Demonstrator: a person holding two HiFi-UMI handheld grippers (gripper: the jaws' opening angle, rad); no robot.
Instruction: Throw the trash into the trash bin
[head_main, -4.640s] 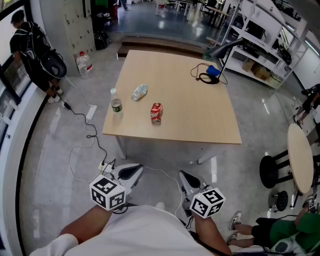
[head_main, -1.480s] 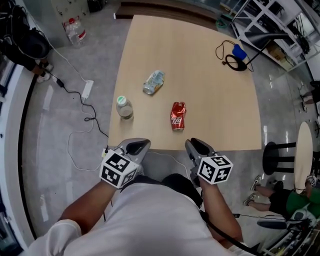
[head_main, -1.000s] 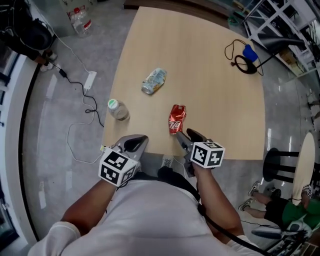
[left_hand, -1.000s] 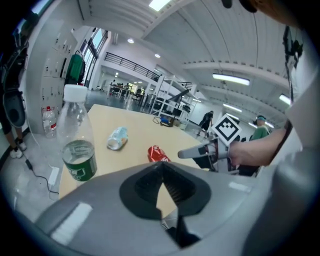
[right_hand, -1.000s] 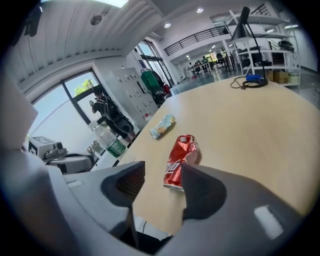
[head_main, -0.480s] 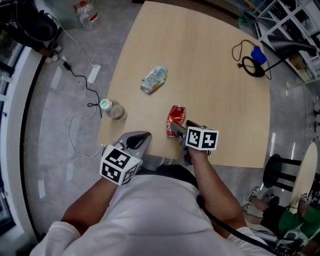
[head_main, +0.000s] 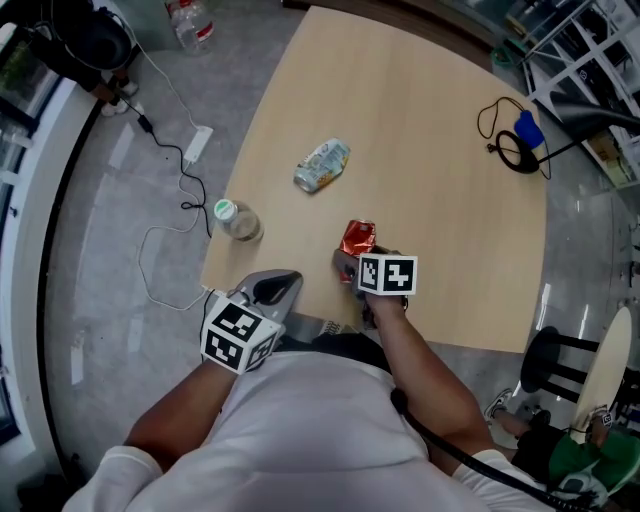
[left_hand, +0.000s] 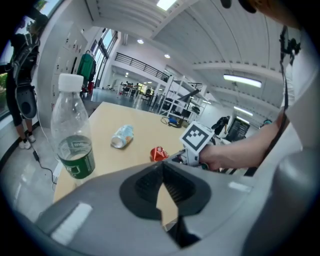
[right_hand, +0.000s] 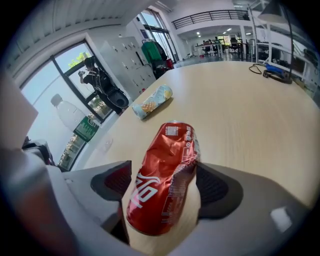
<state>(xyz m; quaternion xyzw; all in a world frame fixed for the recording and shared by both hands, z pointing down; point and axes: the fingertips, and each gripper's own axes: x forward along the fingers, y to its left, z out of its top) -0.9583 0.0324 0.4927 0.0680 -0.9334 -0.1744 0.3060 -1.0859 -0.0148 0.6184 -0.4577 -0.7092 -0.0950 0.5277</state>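
A crushed red can (head_main: 358, 238) lies on its side near the front edge of the wooden table (head_main: 430, 150). My right gripper (head_main: 351, 260) is lowered over it, and its jaws are opening. In the right gripper view the can (right_hand: 165, 175) fills the gap between the two pads, which stand just off its sides. My left gripper (head_main: 274, 287) hangs off the table's front left corner, shut and holding nothing. From the left gripper view the can (left_hand: 158, 154) shows beyond the joined tips of that gripper (left_hand: 162, 167).
A clear bottle with a green label (head_main: 235, 220) stands upright at the table's front left corner. A crushed pale can (head_main: 322, 166) lies farther in. A black cable with a blue item (head_main: 520, 140) sits at the far right. A power strip (head_main: 195, 145) lies on the floor at left.
My right gripper has gone forward and down from the table edge onto the red can, and its jaws have widened around it. The left gripper has stayed where it was.
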